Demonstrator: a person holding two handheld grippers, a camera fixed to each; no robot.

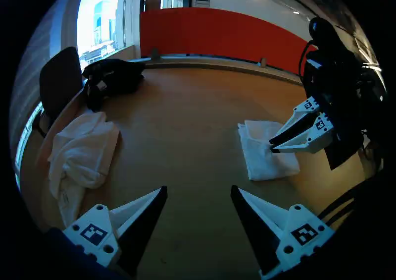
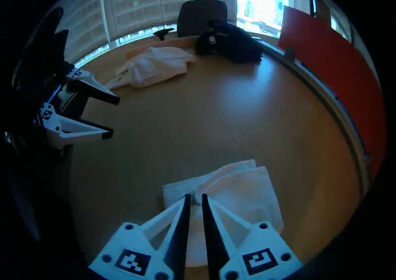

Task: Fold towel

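- White folded towel (image 1: 265, 156) is seen lying flat on the wooden table (image 1: 198, 111), near its right side.
- Right gripper (image 2: 194, 196) is held at the towel's edge, fingers nearly together; whether cloth is pinched cannot be told.
- Left gripper (image 1: 198, 188) is held wide open over bare wood, nothing gripped.
- Crumpled white cloth (image 1: 79, 156) and a black bag (image 1: 111, 77) are seen well apart from the towel.

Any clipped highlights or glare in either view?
Left gripper view: window at upper left overexposed, chair beside it nearly silhouetted. Right gripper view: window at top clipped white, folded towel evenly lit, red panel edge bowed by fisheye.
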